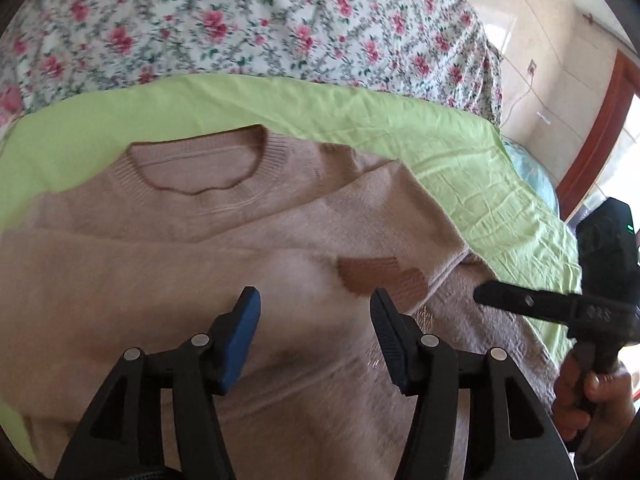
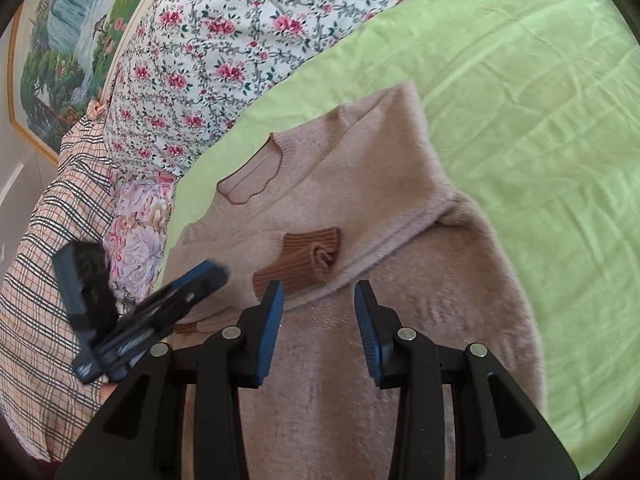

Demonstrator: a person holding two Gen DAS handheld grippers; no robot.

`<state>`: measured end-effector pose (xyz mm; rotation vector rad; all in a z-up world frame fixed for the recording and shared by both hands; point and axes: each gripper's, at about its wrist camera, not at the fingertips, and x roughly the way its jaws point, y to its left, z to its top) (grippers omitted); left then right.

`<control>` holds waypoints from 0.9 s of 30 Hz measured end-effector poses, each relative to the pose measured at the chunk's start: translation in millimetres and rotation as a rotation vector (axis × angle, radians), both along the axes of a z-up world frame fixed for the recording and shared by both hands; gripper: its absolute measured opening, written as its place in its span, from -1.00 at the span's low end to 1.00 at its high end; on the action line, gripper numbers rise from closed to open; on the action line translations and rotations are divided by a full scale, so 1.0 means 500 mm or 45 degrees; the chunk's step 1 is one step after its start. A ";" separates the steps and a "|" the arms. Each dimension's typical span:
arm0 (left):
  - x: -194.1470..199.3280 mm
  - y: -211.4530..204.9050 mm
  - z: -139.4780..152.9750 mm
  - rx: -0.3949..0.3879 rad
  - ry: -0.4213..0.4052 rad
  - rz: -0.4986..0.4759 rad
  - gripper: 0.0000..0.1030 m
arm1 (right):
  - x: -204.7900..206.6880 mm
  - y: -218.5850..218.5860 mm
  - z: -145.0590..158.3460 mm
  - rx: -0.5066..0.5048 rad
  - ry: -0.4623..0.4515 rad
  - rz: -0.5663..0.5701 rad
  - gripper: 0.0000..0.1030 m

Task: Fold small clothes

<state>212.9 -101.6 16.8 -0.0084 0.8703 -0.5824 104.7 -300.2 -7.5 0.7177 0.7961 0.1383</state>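
Note:
A beige-pink knit sweater (image 1: 160, 248) (image 2: 360, 184) lies front up on a green sheet (image 1: 360, 120) (image 2: 520, 100), collar at the far side. Both sleeves are folded across the chest, and their brown ribbed cuffs (image 1: 368, 276) (image 2: 308, 256) meet near the middle. My left gripper (image 1: 315, 292) hovers open over the chest just short of the cuffs, with nothing between its blue pads. My right gripper (image 2: 320, 283) also stands open, right before the cuffs and above the sweater's lower body. In the left wrist view the right gripper (image 1: 520, 300) reaches in from the right, held by a hand (image 1: 588, 400).
A floral quilt (image 1: 240, 20) (image 2: 224, 40) is bunched behind the sheet. A plaid cloth (image 2: 48, 280) and a flowered pillow (image 2: 136, 232) lie at the left, under a framed landscape picture (image 2: 68, 32). The bed's edge, a tiled wall and a wooden door frame (image 1: 600, 128) are at the right.

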 end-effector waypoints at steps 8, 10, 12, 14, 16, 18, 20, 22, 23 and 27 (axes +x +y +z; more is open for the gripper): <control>-0.073 0.246 -0.002 0.086 -0.028 0.334 0.22 | 0.078 0.020 -0.023 -0.019 0.055 0.051 -0.25; -0.081 0.321 -0.014 0.098 -0.006 0.474 0.22 | 0.098 0.025 -0.036 -0.022 0.097 0.065 -0.22; -0.078 0.379 -0.029 0.120 0.016 0.600 0.22 | 0.116 0.040 -0.047 -0.012 0.113 0.095 -0.16; -0.065 0.414 -0.045 0.138 0.039 0.673 0.20 | 0.129 0.053 -0.051 -0.013 0.115 0.116 -0.13; -0.040 0.432 -0.059 0.109 0.077 0.684 0.20 | 0.141 0.069 -0.047 -0.046 0.100 0.144 -0.20; -0.012 0.432 -0.073 0.100 0.124 0.654 0.20 | 0.146 0.075 -0.025 -0.061 0.051 0.157 -0.88; 0.009 0.424 -0.081 0.140 0.132 0.641 0.19 | 0.140 0.068 0.017 -0.076 -0.041 0.131 -0.86; 0.022 0.415 -0.082 0.179 0.117 0.639 0.18 | 0.121 0.049 0.081 -0.112 -0.169 0.083 -0.86; 0.023 0.412 -0.079 0.184 0.109 0.639 0.15 | 0.110 0.039 0.103 -0.118 -0.212 0.058 -0.87; 0.008 0.399 -0.081 0.212 0.090 0.666 0.08 | 0.076 -0.019 0.140 -0.174 -0.268 -0.054 -0.87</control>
